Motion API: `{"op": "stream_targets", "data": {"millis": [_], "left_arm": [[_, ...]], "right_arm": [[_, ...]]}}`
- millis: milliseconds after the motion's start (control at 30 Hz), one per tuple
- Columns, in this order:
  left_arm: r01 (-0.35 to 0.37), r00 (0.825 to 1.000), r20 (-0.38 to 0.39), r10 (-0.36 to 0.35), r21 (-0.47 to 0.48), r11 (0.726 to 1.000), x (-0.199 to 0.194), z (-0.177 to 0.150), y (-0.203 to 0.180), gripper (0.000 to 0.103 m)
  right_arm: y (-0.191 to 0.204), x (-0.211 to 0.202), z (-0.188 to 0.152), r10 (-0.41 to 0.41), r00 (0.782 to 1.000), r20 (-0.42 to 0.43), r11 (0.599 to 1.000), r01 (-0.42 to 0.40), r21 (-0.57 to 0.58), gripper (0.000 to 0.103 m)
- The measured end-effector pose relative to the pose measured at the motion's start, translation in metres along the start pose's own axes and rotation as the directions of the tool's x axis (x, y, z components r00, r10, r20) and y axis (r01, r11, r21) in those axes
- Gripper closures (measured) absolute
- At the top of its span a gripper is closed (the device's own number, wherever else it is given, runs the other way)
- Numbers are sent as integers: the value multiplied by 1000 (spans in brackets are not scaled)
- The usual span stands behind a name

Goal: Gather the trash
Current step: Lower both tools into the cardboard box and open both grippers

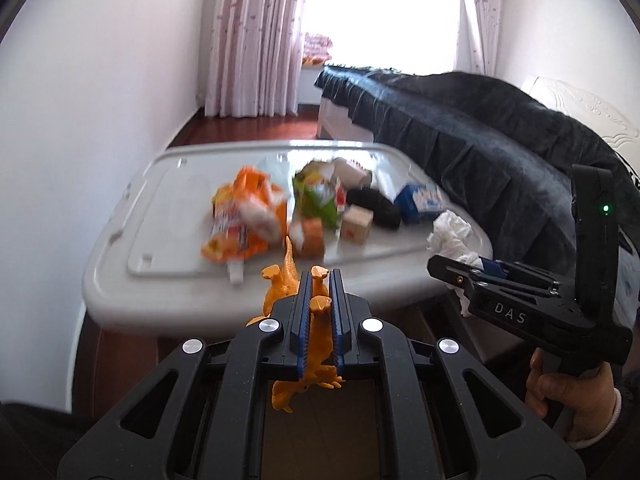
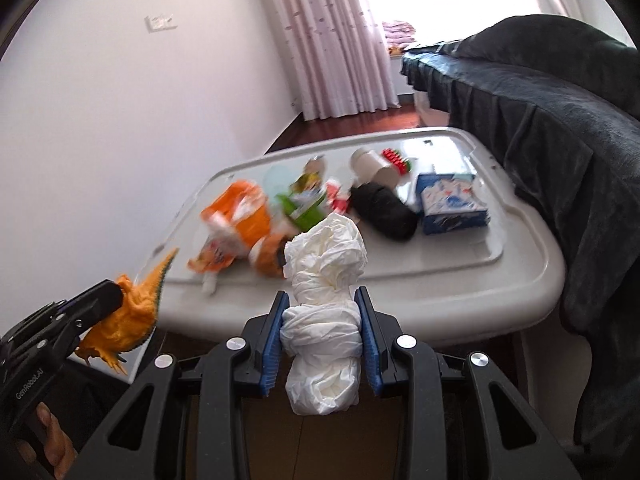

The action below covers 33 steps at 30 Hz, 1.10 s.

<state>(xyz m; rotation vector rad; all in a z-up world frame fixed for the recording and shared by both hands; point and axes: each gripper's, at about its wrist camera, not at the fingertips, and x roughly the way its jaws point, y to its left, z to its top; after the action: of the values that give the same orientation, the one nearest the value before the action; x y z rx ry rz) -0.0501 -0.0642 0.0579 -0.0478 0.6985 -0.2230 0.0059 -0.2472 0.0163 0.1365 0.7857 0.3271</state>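
- My left claw (image 1: 320,292) is clamping the orange plastic toy dinosaur (image 1: 316,336) tightly, just off the near edge of the white plastic counter (image 1: 120,280).
- My right claw (image 2: 322,320) is gripping the crumpled white tissue wad (image 2: 324,320), also near that edge.
- Orange snack bags (image 1: 244,216) are lying on the counter, well beyond both claws.

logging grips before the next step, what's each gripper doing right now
Left gripper: shut on the orange toy dinosaur.
Right gripper: shut on the crumpled white tissue.
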Motion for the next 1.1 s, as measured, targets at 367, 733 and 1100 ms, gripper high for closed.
{"op": "stream_targets", "data": {"millis": [367,733,1100], "left_arm": [[-102,961,-265,78,-77,992,48,-77,33,94],[-165,896,-434,93,-131,978,99,-110,60,95],[-216,888,-434,149,-109,970,97,-109,57,31]], "right_arm": [[24,42,-60,-10,975,-224,999,-1,-49,69],[23,80,-83,-6,938,-346,1000,5,-1,69],[15,71,-76,-33,953,-301,999,44,28,25]]}}
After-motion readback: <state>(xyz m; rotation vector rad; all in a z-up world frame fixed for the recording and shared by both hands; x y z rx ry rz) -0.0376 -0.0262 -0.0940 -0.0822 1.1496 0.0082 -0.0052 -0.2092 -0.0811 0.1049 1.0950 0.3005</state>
